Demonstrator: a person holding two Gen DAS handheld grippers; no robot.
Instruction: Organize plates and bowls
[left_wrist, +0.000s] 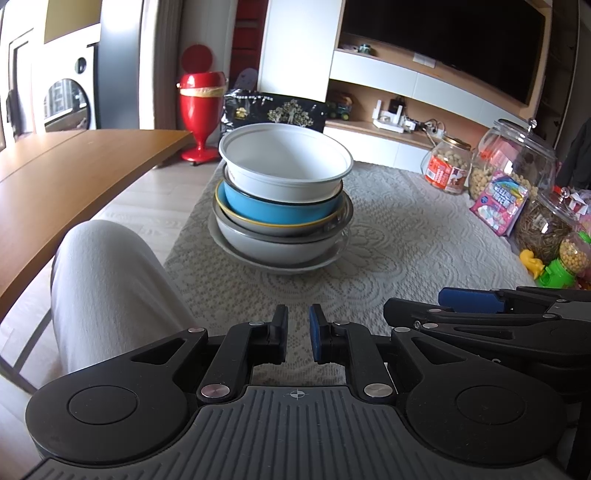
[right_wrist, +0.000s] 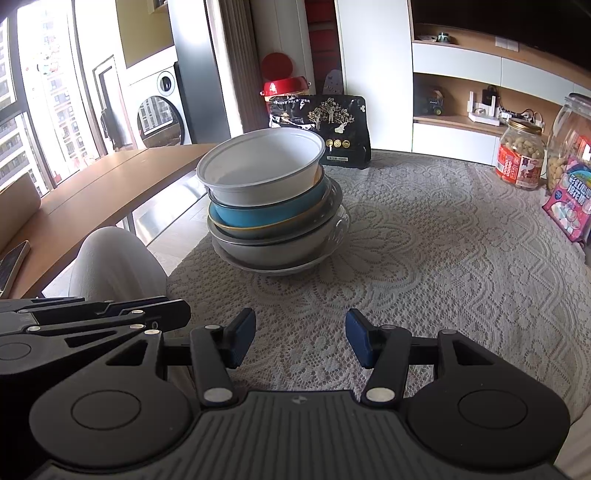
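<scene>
Lace tablecloth under one stack of bowls: white bowl on top, blue bowl beneath, plate at bottom. Phone on wooden table seen from right wrist only; green toy from left only. Lower bowls mostly hidden. Left gripper nearly closed, empty. Right gripper partly open, empty. Stack ahead of both, apart.

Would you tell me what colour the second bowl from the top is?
Blue: the glossy blue bowl under the white plastic bowl, clearest in the left wrist view.
</scene>
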